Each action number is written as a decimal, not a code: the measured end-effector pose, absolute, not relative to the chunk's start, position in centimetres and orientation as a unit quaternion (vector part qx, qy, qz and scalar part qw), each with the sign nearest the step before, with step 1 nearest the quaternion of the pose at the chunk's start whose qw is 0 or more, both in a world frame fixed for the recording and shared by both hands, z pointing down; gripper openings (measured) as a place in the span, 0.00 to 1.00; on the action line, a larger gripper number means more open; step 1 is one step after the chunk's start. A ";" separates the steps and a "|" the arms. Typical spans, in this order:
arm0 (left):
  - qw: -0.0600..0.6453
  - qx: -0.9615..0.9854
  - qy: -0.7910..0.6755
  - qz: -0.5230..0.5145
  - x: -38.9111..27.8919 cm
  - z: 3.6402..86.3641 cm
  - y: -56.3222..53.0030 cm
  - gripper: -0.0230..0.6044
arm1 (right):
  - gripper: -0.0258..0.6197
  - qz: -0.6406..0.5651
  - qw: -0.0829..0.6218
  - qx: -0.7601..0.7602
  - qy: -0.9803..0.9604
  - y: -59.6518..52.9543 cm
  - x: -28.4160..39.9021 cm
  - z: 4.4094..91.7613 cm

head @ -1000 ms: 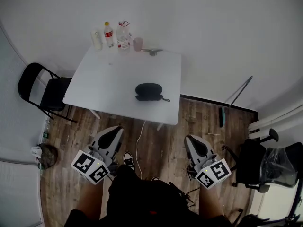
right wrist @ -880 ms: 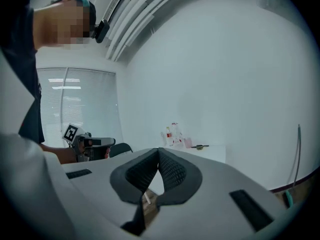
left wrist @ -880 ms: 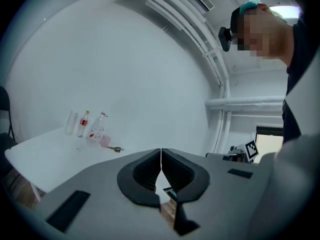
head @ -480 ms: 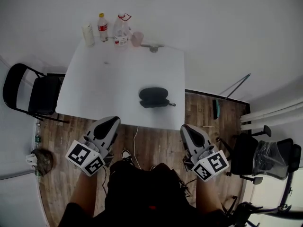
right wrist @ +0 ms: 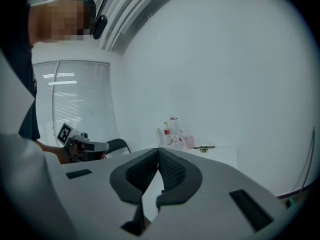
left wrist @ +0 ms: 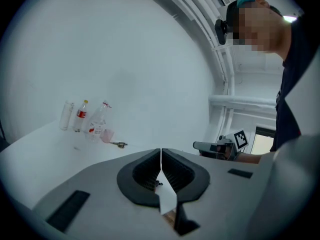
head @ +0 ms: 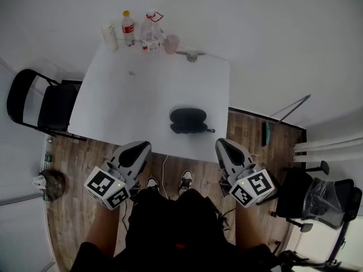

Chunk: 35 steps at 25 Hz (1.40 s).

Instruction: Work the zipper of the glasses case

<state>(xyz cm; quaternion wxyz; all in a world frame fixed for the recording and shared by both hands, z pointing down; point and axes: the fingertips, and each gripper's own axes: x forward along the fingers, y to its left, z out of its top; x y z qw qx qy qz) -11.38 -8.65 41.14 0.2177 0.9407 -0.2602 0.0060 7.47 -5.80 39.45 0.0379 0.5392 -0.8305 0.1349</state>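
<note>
Black oval zip-up glasses case (head: pixel 189 120) lies near the front right edge of the white counter (head: pixel 130 95); clear plastic bottles (head: pixel 129 28) stand at its far edge; left hand-held gripper (head: pixel 139 147) and right hand-held gripper (head: pixel 221 144) hover short of the counter, each with jaws pressed together, empty.

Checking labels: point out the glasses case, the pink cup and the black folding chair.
glasses case (head: pixel 188 119), head view, middle of its lid.
pink cup (head: pixel 172 43), head view, its side wall.
black folding chair (head: pixel 55 106), head view, its seat.
</note>
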 end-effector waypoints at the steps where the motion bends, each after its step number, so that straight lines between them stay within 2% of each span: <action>1: 0.221 0.938 -0.266 0.007 -10.8 41.3 -8.7 0.08 | 0.07 0.139 0.041 0.534 -0.833 -6.6 8.1 39.8; 9: 0.239 0.924 -0.297 0.038 -4.1 47.2 -10.1 0.08 | 0.07 0.162 0.085 0.474 -0.861 -14.3 12.3 43.5; 16: 0.285 0.907 -0.302 0.066 -0.3 53.4 -11.3 0.08 | 0.07 0.220 0.130 0.459 -0.851 -20.6 13.0 51.1; 23: 0.309 0.899 -0.296 0.090 1.1 57.6 -12.7 0.08 | 0.07 0.260 0.172 0.454 -0.834 -24.5 12.3 58.0; 30: 0.331 0.893 -0.281 0.114 1.5 60.6 -12.3 0.08 | 0.07 0.301 0.228 0.444 -0.812 -25.9 11.6 62.3; 35: 0.340 0.893 -0.271 0.115 1.8 61.2 -12.2 0.08 | 0.07 0.328 0.244 0.444 -0.797 -25.6 11.8 64.0</action>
